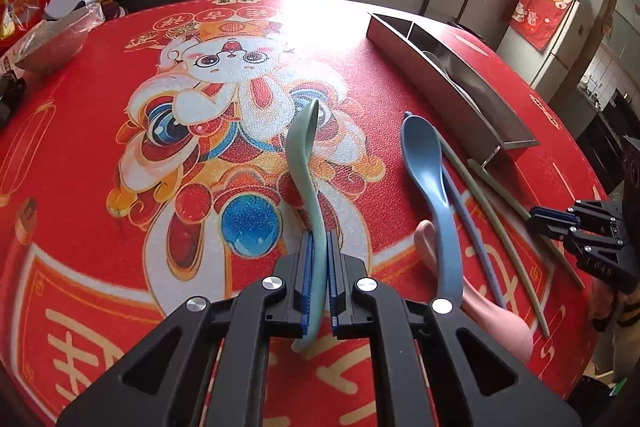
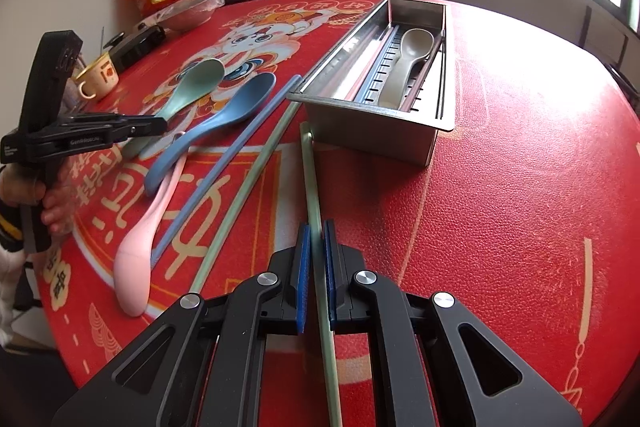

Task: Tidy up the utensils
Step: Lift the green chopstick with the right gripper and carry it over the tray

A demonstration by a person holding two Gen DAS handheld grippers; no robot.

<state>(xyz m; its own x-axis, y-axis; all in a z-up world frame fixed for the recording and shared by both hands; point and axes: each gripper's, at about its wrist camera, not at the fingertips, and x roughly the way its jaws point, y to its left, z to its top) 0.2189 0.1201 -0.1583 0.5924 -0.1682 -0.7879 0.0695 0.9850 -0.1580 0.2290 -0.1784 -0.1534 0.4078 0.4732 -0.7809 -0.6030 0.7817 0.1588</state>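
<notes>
A green spoon [image 1: 305, 163] is clamped by its handle in the left gripper [image 1: 319, 279], its bowl raised toward mid-frame. A green chopstick [image 2: 316, 227] is grasped between the fingers of the right gripper [image 2: 316, 275]. The steel tray [image 2: 424, 143], upper centre, holds a beige spoon [image 2: 408, 59]. A blue spoon [image 1: 430, 179] and a pink spoon [image 1: 496, 319] are left on the red tablecloth [image 1: 100, 147], lower right.

A green spoon [image 1: 306, 163] is pinched by its handle, bowl pointing away. Right of it lie a blue spoon [image 1: 430, 179] over a pink spoon [image 1: 496, 319], then a blue chopstick [image 2: 240, 147] and two green chopsticks [image 2: 256, 167] — one gripped. Farther right, a steel tray [image 2: 372, 115] holds a beige spoon [image 2: 408, 63].
</notes>
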